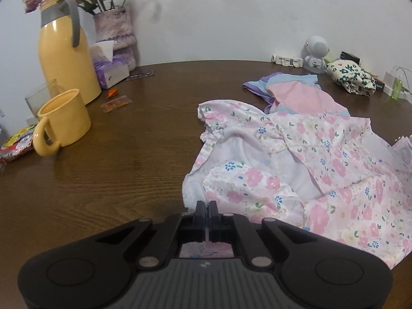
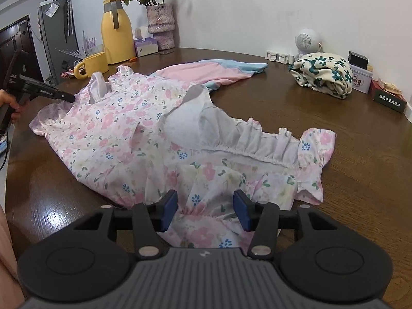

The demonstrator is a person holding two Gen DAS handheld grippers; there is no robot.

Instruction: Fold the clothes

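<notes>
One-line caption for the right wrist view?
Open right gripper poised over floral garment on wooden table; left gripper pinches its far edge.

A home dining area is indicated by a wooden worktop (image 2: 334, 170), yellow thermos jug (image 2: 117, 36), mug (image 2: 94, 65), flower vase (image 2: 161, 24), tissue box (image 2: 145, 46) and refrigerator (image 2: 55, 38).

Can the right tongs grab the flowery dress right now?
Probably yes: the right tongs are open right over the flowery dress, with a bunched fold between the fingers and nothing blocking.

Left gripper (image 1: 206, 207) pinched on the floral garment's (image 1: 322, 170) edge — yellow mug (image 1: 64, 121) off left on the table (image 1: 116, 175).
</notes>
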